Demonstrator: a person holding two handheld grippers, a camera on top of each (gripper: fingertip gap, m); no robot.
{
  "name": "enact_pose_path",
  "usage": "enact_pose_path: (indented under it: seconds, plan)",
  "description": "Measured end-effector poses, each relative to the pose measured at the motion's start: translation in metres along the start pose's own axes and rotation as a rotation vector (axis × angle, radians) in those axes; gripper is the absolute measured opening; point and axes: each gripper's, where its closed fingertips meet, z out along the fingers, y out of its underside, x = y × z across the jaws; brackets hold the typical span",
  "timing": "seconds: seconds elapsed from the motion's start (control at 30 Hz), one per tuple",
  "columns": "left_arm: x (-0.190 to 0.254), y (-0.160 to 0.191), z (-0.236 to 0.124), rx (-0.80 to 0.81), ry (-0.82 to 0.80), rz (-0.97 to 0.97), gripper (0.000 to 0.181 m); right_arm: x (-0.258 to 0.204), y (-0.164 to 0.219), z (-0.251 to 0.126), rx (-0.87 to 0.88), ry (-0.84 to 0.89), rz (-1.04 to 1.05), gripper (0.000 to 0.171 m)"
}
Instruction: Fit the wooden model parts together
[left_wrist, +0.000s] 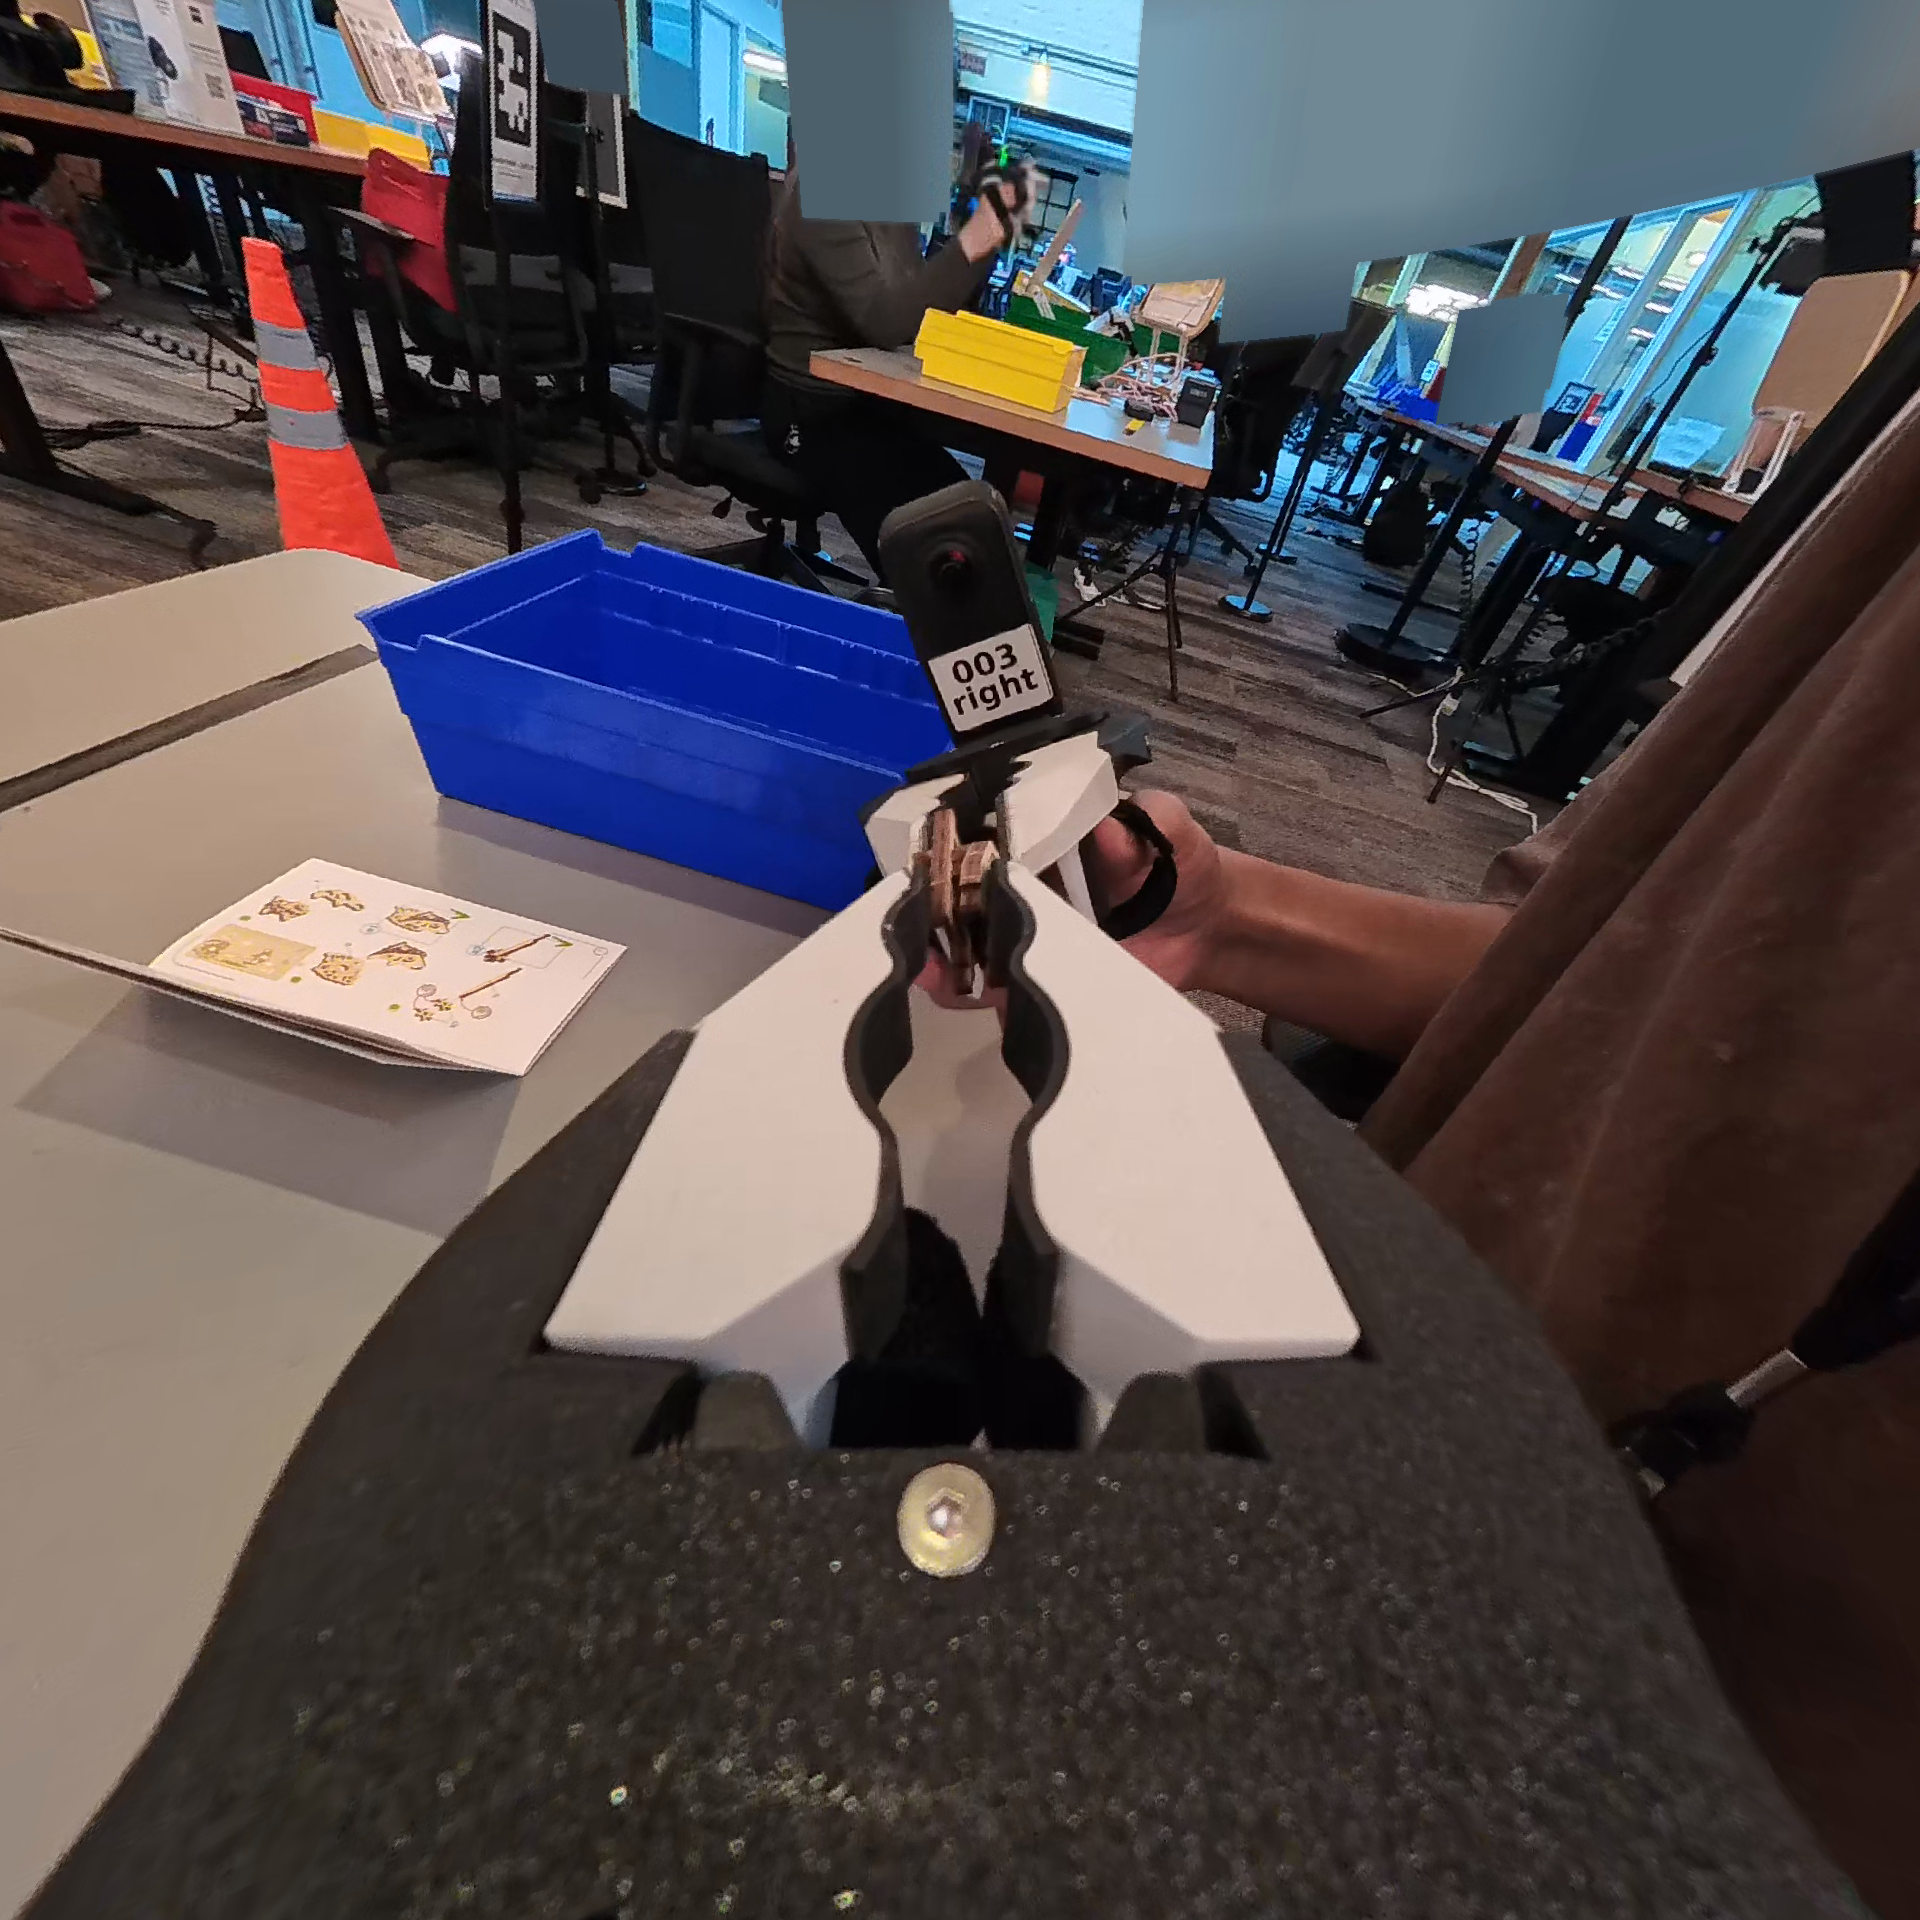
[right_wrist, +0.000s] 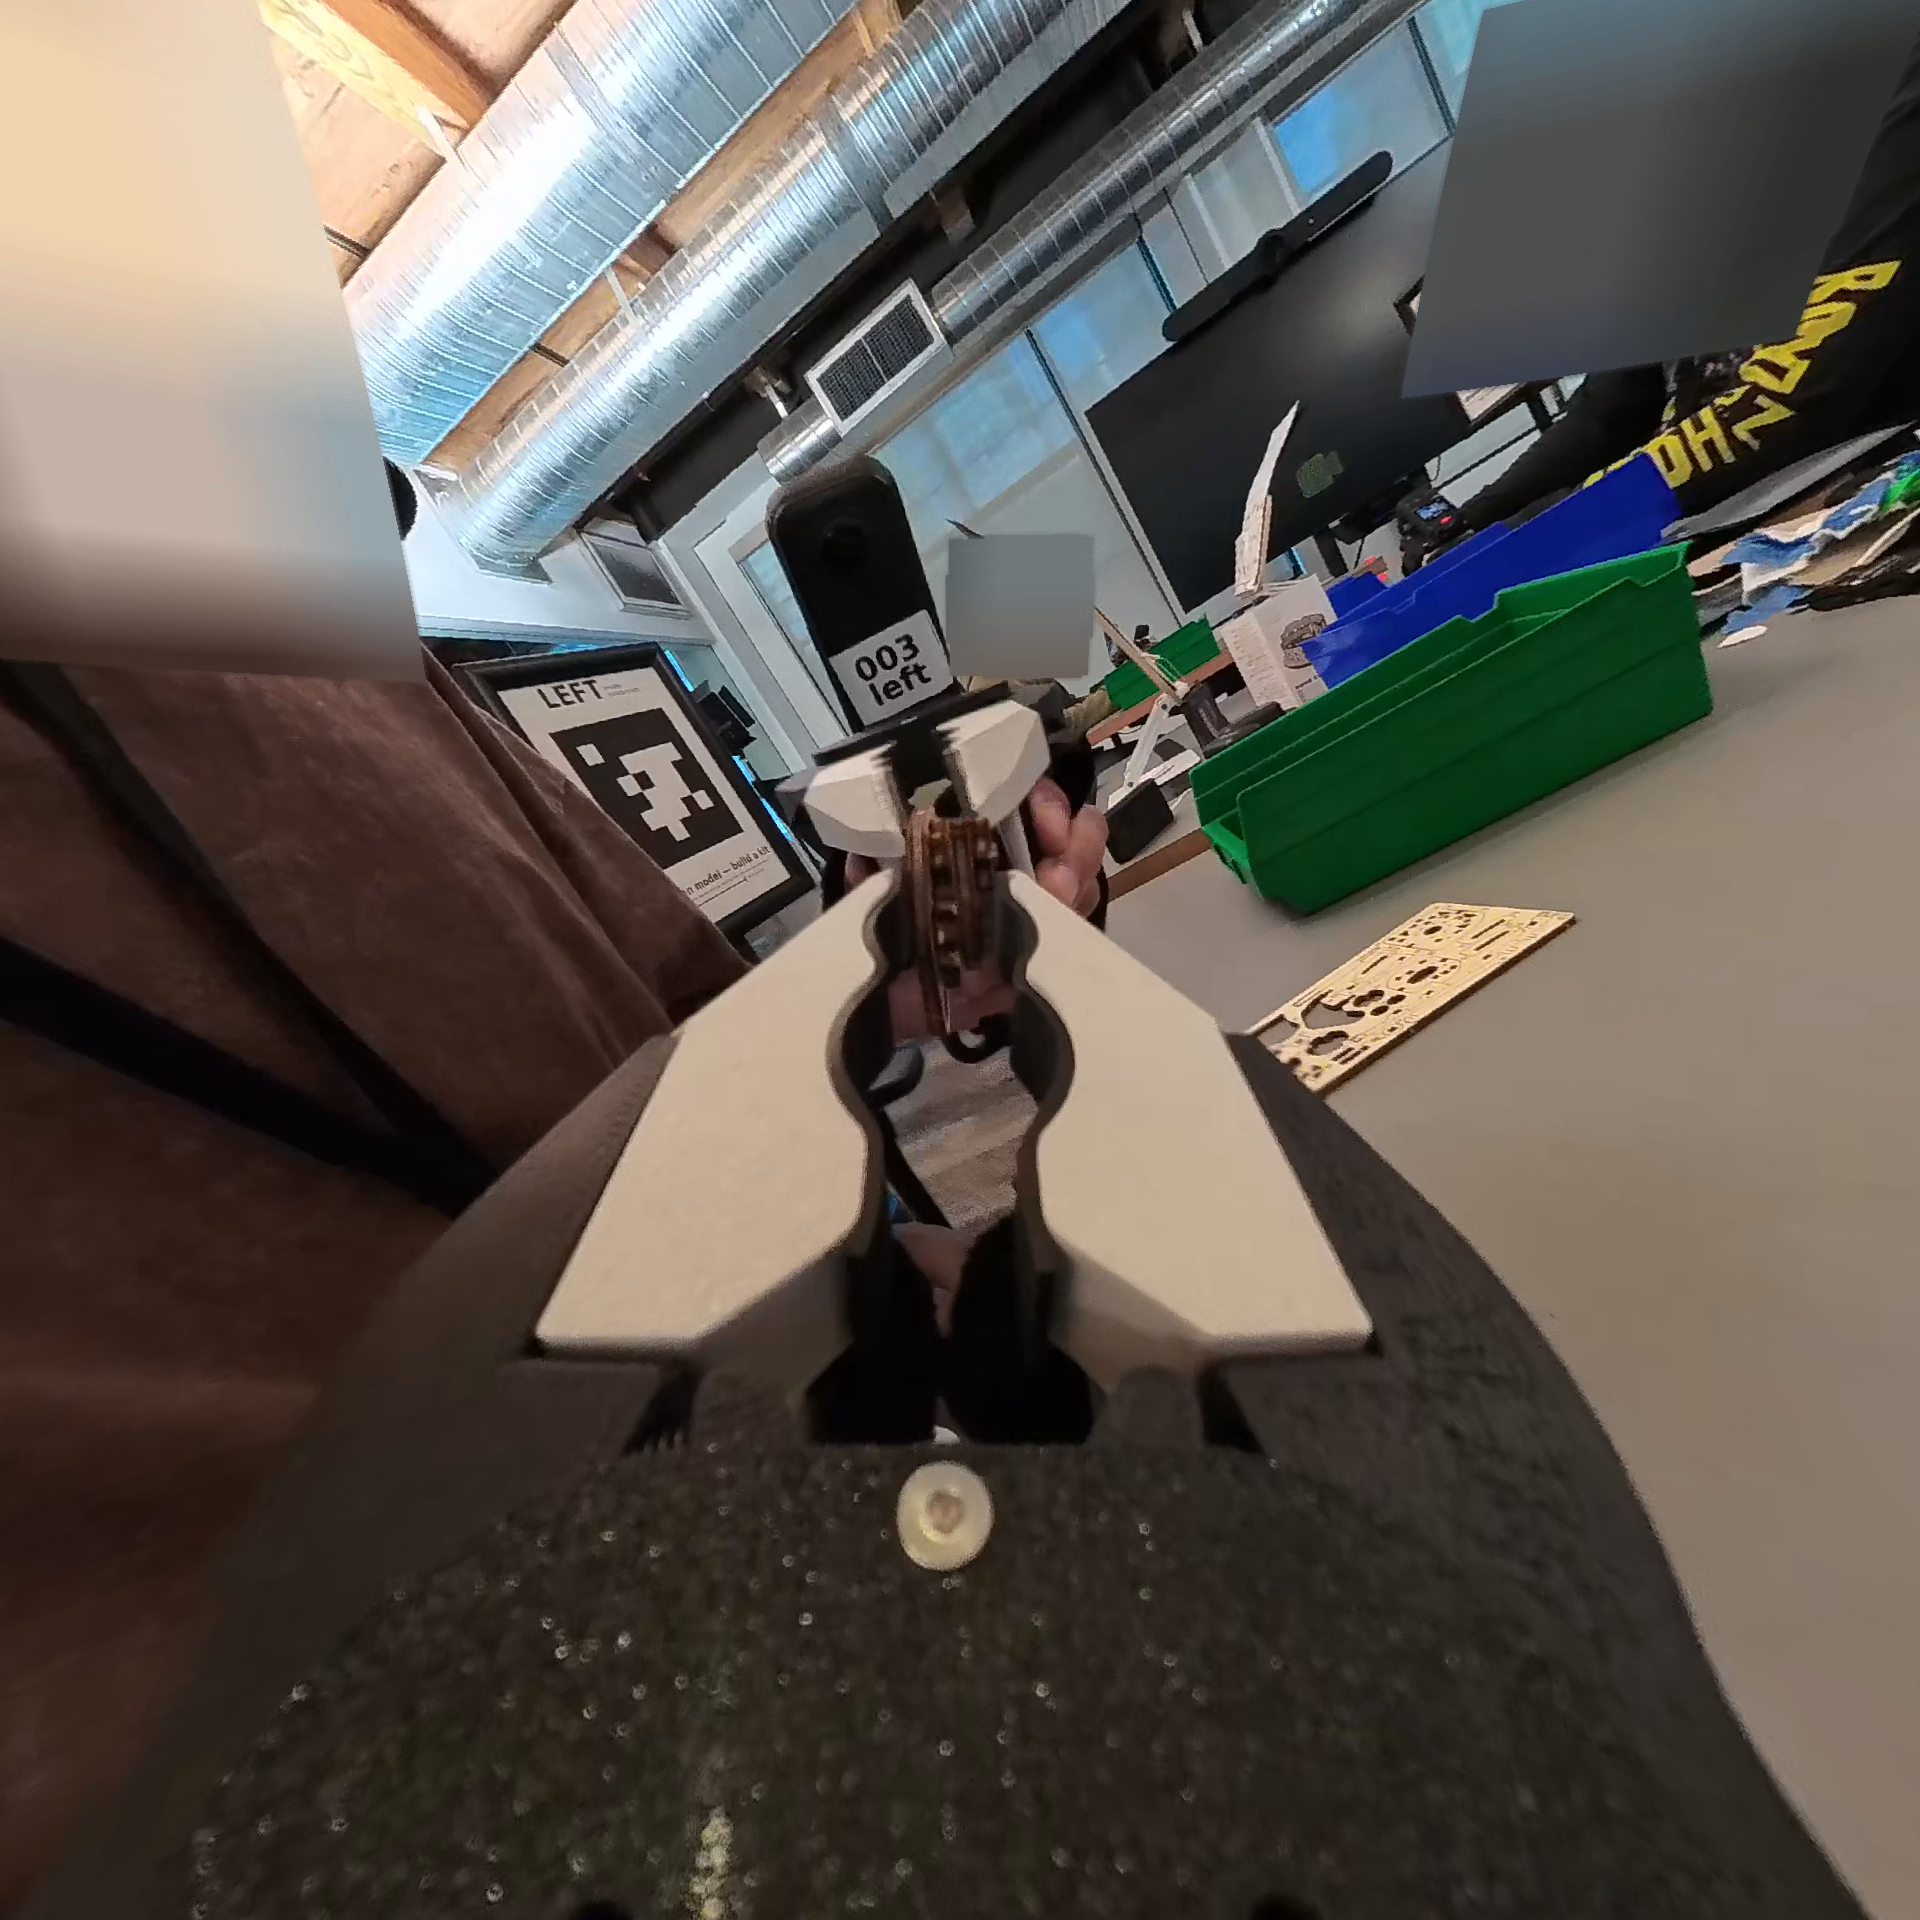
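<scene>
A small wooden model assembly (left_wrist: 951, 878) of thin laser-cut parts is held in the air between the two grippers, which face each other tip to tip. My left gripper (left_wrist: 954, 909) is shut on its near end. My right gripper (left_wrist: 966, 831) grips it from the far side, with a hand behind it. In the right wrist view my right gripper (right_wrist: 948, 914) is shut on the same assembly (right_wrist: 940, 904), and the left gripper (right_wrist: 925, 805) meets it from the opposite side. How the parts join between the fingers is hidden.
A blue bin (left_wrist: 644, 707) and a folded instruction sheet (left_wrist: 405, 956) lie on the grey table (left_wrist: 208, 1195). Green bins (right_wrist: 1455, 727) and a punched-out wooden sheet (right_wrist: 1423, 977) lie to the right. A brown garment (left_wrist: 1662, 935) is close by. Less than 4 cm separates the two grippers' tips.
</scene>
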Motion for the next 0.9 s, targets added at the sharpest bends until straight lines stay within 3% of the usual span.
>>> enact_pose_path:
  seconds: [0.6, 0.9]
  plan:
    - [-0.012, 0.010, -0.003, -0.044, -0.021, -0.062, 0.008, 0.015, 0.007, 0.002, -0.036, 0.067, 0.052, 0.013]
    - [-0.015, 0.017, -0.001, -0.008, 0.037, -0.255, 0.008, 0.018, 0.004, -0.001, -0.023, 0.079, 0.070, 0.011]
